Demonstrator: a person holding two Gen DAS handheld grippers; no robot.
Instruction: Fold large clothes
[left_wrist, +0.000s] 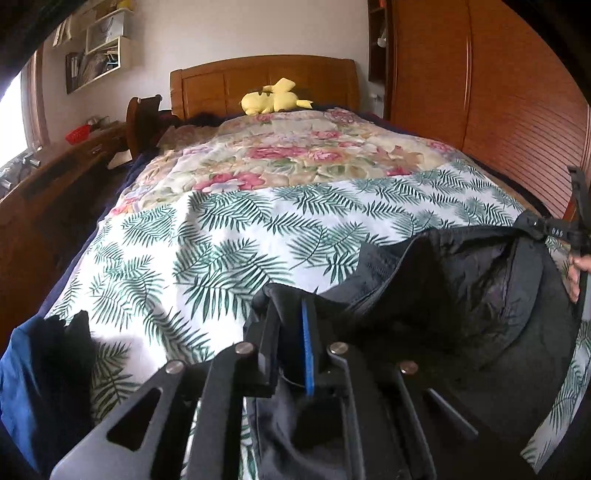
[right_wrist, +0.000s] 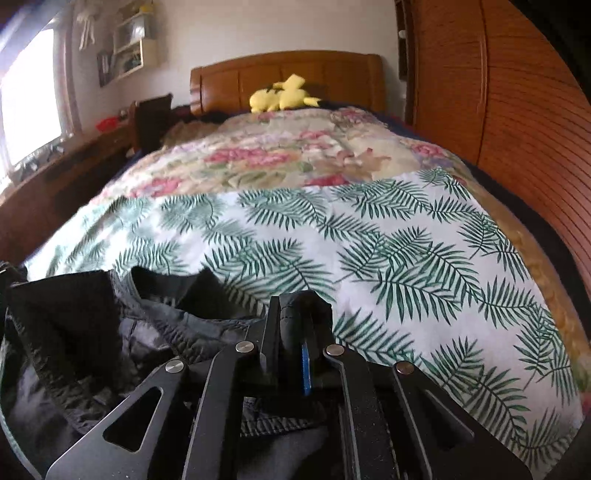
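Both your claws are pinched down on the black jacket (left_wrist: 461, 288) right now. In the left wrist view your left claw (left_wrist: 291, 317) has its jaws nearly together with a fold of the dark fabric squeezed between them, blue pad (left_wrist: 307, 354) showing on the right finger. The rest of the jacket sags off toward 3 o'clock, lining up, over the palm-leaf sheet (left_wrist: 207, 251). At the 3 o'clock edge you can see your right claw (left_wrist: 576, 236) and some fingers (left_wrist: 574, 273) of your hand on it.

The right wrist view shows much the same: that claw (right_wrist: 301, 310) is clamped on another bit of the jacket's edge (right_wrist: 147, 321), with the bulk bunched up toward 8 o'clock.

Everything sits at the foot end of the bed (right_wrist: 517, 236). Further up at 12 o'clock the floral quilt (left_wrist: 306, 155) covers the bed, then the yellow plush toy (left_wrist: 273, 98) lies against the wooden headboard (left_wrist: 221, 81). The slatted wooden wardrobe (left_wrist: 498, 110) is over at 2 o'clock, and a blue cloth (left_wrist: 33, 373) at 8 o'clock.
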